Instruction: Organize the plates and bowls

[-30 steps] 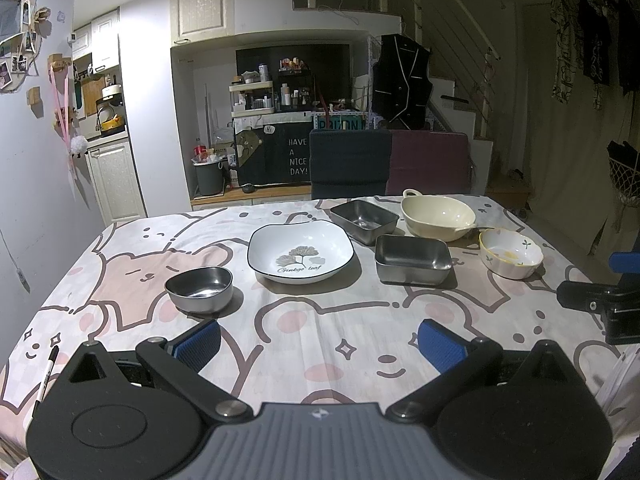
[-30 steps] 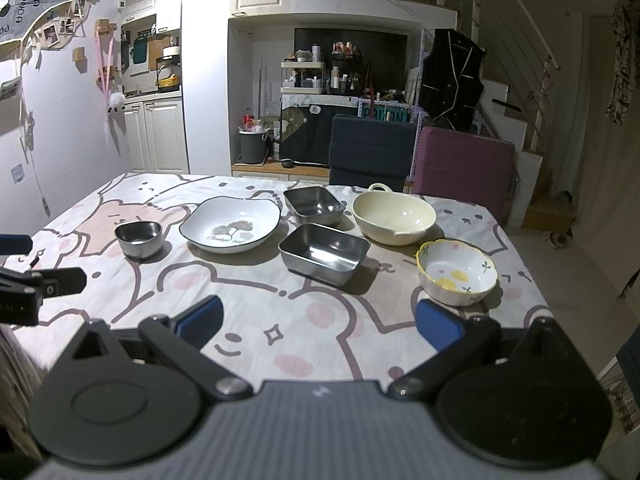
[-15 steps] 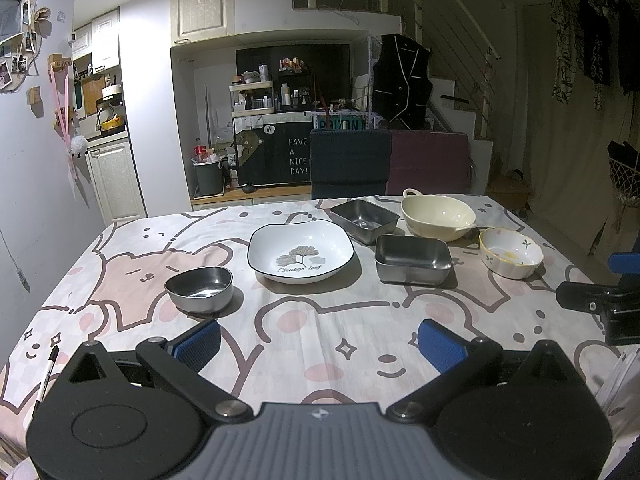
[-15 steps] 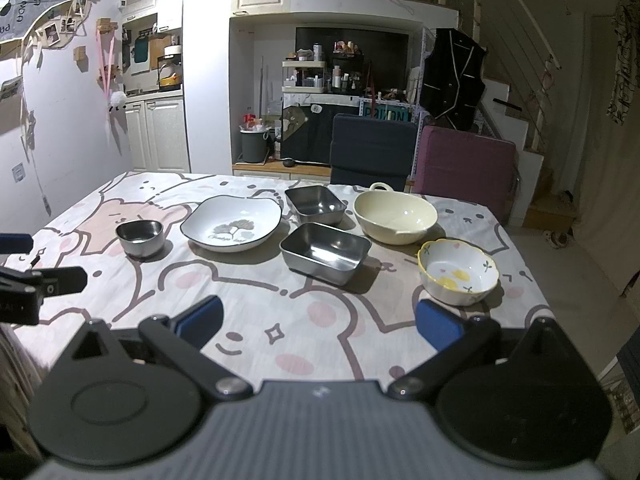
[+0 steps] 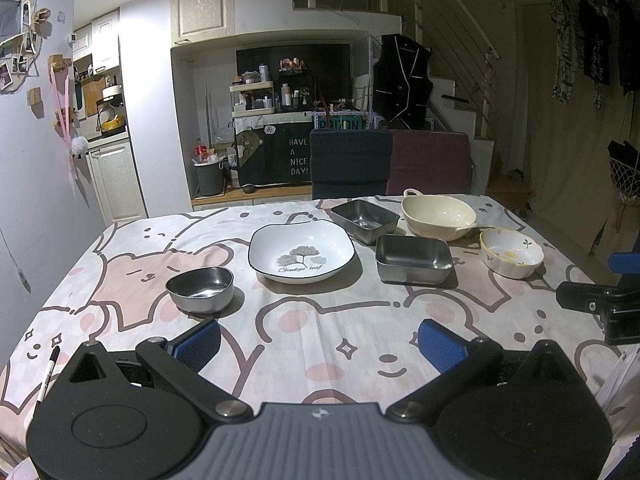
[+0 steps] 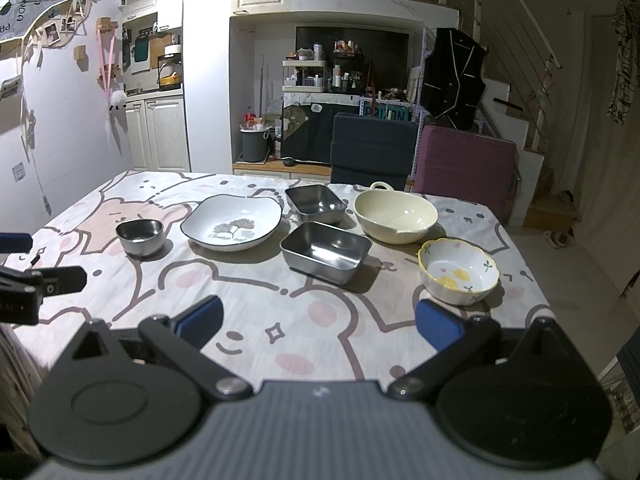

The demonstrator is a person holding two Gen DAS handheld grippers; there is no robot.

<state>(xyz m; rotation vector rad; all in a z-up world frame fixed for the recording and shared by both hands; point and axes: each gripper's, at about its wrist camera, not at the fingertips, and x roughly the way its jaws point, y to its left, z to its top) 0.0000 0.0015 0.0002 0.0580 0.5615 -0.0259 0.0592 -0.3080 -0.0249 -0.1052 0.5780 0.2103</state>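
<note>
Nothing has shifted: your left tongs [image 5: 319, 342] and right tongs [image 6: 319, 325] still hover released over the surface's [image 5: 320, 320] near edge, dishes untouched toward its far edge, the plate [image 5: 301, 255] included.

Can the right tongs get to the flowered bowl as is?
Probably yes: the right tongs stand open, and only bare tablecloth lies between them and the flowered bowl just ahead to the right.

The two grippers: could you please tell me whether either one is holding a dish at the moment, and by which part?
Nothing is held. The left gripper and right gripper are both open above the tablecloth, short of every dish.
</note>
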